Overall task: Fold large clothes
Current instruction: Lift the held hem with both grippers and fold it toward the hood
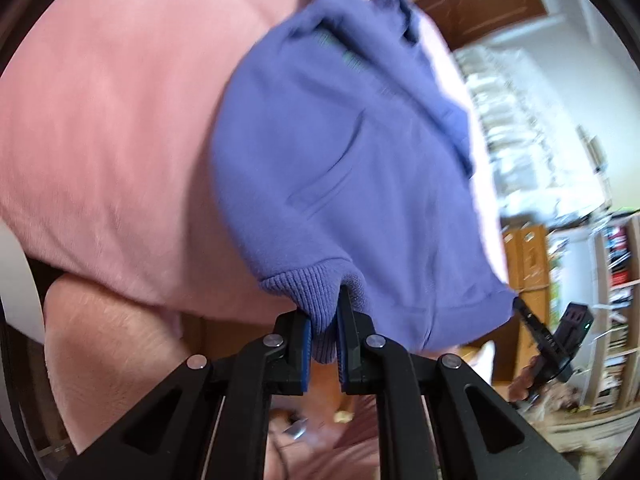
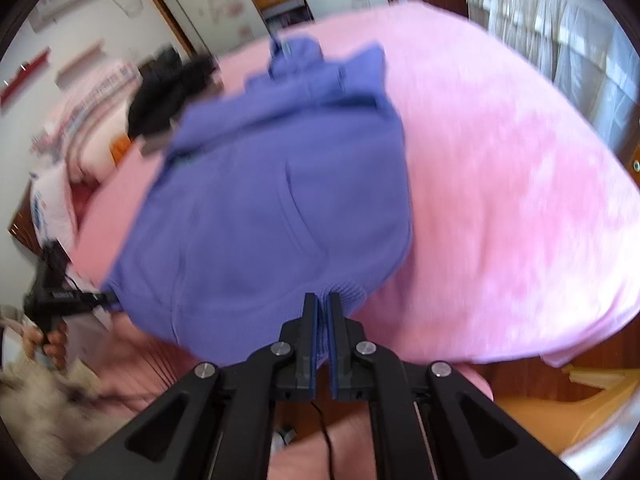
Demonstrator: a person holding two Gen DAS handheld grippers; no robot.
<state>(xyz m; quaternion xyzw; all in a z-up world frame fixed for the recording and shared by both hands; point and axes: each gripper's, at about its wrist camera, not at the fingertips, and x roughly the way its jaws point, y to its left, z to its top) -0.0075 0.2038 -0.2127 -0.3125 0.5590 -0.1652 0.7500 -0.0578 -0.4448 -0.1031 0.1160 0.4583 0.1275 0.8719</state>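
Two black claws each pinch the ribbed hem of a soft purple fleece hooded sweatshirt (image 1: pixel 340 160): left gripper (image 1: pixel 324 334), right gripper (image 2: pixel 322 330). Beyond them it drapes limp over a pink blanket-covered bed (image 2: pixel 500 200). Light and floppy; hem corners seem the best hold.

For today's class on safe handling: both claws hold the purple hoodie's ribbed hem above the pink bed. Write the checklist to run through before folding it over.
1. Left claw shut on the purple hoodie ribbed hem: ok.
2. Right claw shut on the hem: ok.
3. Pink bed cover bare beside the hoodie: ok.
4. Black item lies near the hood end: not ok.
5. Sleeves tucked flat: cannot tell.
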